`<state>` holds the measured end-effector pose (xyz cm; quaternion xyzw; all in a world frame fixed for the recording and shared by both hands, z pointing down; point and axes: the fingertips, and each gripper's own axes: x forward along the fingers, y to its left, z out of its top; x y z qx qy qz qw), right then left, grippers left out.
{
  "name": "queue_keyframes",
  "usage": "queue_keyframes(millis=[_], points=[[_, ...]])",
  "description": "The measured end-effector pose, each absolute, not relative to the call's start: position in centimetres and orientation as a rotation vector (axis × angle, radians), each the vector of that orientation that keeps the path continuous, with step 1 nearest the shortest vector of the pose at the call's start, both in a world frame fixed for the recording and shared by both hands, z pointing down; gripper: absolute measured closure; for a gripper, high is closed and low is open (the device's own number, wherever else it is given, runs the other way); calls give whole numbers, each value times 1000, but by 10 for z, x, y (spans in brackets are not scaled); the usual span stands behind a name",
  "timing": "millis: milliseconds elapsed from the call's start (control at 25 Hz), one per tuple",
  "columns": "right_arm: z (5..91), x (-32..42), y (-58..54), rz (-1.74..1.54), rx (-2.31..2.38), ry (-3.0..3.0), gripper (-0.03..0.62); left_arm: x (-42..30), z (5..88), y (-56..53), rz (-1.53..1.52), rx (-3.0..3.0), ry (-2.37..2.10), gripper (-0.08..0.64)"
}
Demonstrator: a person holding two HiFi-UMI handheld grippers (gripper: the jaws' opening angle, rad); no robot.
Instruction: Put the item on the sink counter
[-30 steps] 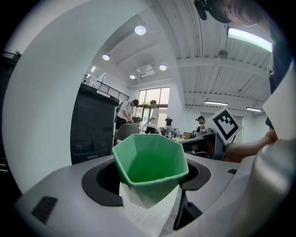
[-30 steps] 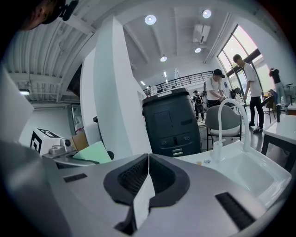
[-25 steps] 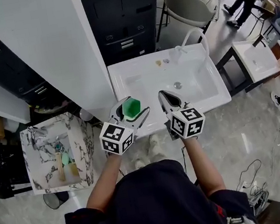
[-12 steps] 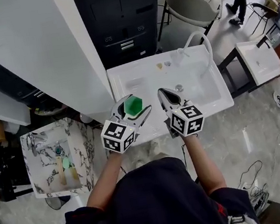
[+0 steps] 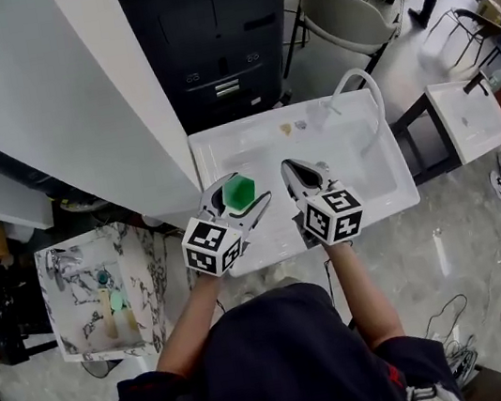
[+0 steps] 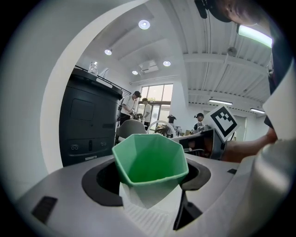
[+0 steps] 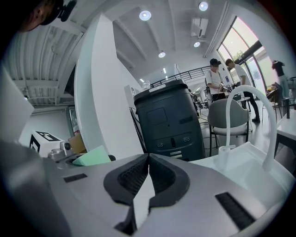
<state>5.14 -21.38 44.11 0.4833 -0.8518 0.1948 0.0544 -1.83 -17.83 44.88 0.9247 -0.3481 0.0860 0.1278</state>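
A green faceted cup sits upright between the jaws of my left gripper, which is shut on it above the front left edge of the white sink counter. In the left gripper view the green cup fills the space between the jaws, its open mouth up. My right gripper is beside it to the right, over the sink's front rim, with its jaws together and nothing between them. In the right gripper view the right gripper points toward the faucet, and a corner of the green cup shows at the left.
A curved white faucet stands at the sink's back right, with small items near it. A black cabinet and a white partition stand behind. A marble-patterned sink lies at the left, a chair and people farther back.
The view has shifted, so the sink now lies slightly higher and closer under both grippers. The left gripper still holds the green cup, and the right one stays shut.
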Motion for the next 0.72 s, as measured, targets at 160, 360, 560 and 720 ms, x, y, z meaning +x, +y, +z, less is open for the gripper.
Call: queue_keyframes(millis=[160,360,560,720], points=[[446,54,-228,606,1452,-2586,557,-18,455,-192,256,2668,-1028,225],[456,60,-243,644,1437,-2579,557,-12,463,-208,273,2642,-1035,225],[468,64,-260,676,1407,-2568,557,-6,471,-223,272,2625,-1052,225],[476,66,-275,692,1375,-2565,557,-5,478,-238,273,2609,-1078,225]])
